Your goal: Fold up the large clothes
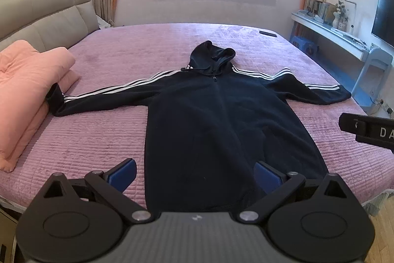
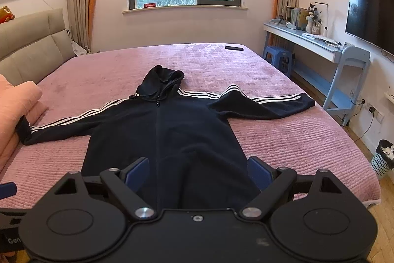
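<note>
A black hooded jacket (image 1: 216,120) with white sleeve stripes lies flat and face up on the pink bed (image 1: 98,139), sleeves spread left and right, hood at the far end. It shows in the right wrist view too (image 2: 172,134). My left gripper (image 1: 194,175) is open, its blue pads on either side of the jacket's lower hem, above it. My right gripper (image 2: 198,173) is open over the hem as well. Part of the right gripper's body (image 1: 367,131) shows at the right edge of the left wrist view.
A folded pink quilt (image 1: 27,90) lies on the bed's left side, touching the left sleeve cuff. A dark phone (image 2: 234,48) lies at the far right corner. Headboard left, desk (image 2: 307,41), blue stool and TV right, a bin (image 2: 383,158) on the floor.
</note>
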A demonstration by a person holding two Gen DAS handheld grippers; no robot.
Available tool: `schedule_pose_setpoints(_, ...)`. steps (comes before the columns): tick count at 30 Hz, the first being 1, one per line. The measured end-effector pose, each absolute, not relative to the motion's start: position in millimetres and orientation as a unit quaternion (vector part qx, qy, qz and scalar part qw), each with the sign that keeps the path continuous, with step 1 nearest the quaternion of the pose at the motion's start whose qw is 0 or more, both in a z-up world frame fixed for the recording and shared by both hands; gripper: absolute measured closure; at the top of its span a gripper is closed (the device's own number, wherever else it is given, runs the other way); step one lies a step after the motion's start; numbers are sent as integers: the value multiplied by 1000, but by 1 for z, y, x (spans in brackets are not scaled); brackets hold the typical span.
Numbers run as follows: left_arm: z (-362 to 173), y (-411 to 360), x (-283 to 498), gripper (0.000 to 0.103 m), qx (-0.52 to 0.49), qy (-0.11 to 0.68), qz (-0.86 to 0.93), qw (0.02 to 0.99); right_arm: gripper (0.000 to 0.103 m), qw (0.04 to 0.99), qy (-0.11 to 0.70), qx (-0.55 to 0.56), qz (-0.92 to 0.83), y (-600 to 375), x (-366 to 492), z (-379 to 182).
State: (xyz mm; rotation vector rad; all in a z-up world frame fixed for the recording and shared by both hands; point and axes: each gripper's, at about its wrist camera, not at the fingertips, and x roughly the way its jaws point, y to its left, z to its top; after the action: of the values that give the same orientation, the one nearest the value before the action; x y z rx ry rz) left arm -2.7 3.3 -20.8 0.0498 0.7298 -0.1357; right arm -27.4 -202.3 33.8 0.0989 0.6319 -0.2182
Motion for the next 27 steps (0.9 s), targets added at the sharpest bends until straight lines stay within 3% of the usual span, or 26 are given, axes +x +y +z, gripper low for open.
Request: schedule_pose_setpoints(27, -25, -3, -1, 0, 32, 374, -69, 924, 0, 940, 318, 65, -109, -216, -25, 25)
